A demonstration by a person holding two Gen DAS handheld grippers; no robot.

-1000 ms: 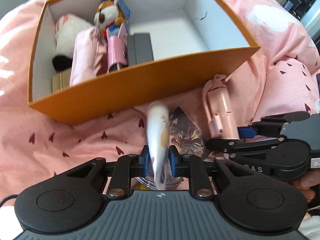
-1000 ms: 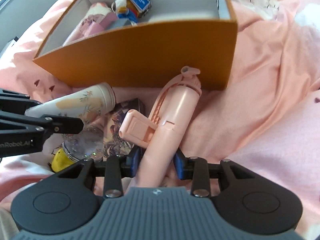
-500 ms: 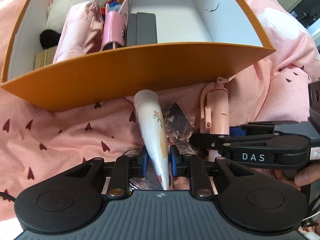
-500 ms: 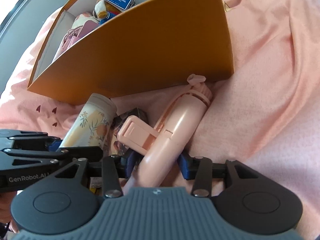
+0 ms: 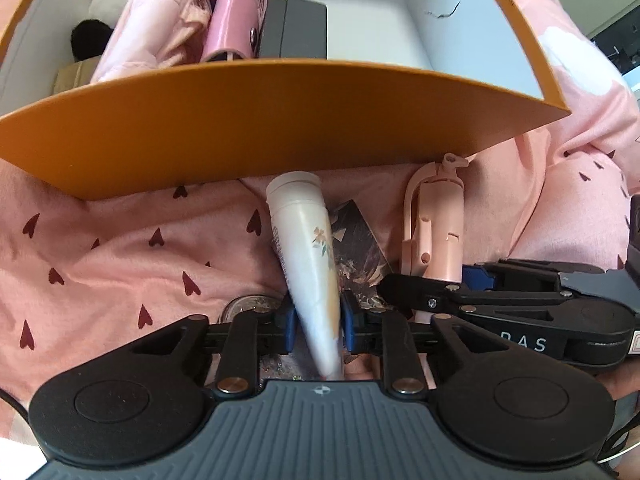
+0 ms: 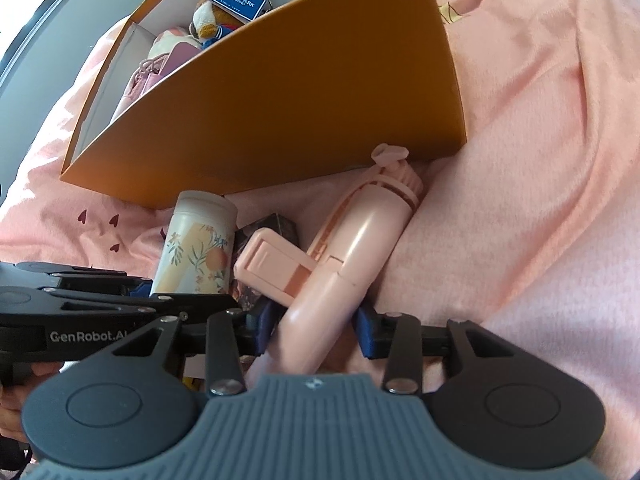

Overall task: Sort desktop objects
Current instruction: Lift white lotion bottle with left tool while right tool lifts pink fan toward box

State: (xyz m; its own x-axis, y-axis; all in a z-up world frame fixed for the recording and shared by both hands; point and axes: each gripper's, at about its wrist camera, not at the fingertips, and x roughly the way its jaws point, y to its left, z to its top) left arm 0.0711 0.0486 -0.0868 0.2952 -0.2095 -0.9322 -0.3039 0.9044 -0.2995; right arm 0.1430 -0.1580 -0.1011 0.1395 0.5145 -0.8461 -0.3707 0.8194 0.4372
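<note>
Orange cardboard forms the box point(image 5: 280, 120), white inside, sitting on a soft pink blanket point(image 5: 120, 264) printed with small dark hearts. Just in front of its near wall, the left gripper point(image 5: 316, 326) pinches the flat crimped end of a tapering floral-printed cream tube point(image 5: 308, 248), its round cap pointing at the box. Beside it, the right gripper point(image 6: 316, 330) straddles a smooth pink plastic selfie stick point(image 6: 360, 248) with a folded phone clamp; its jaws have just been closing, blue pads against the handle's 2 sides. A dark patterned card point(image 5: 360, 248) lies between tube and stick. Plush toys point(image 6: 208, 20) and a grey box point(image 5: 296, 32) fill the box's left half.
</note>
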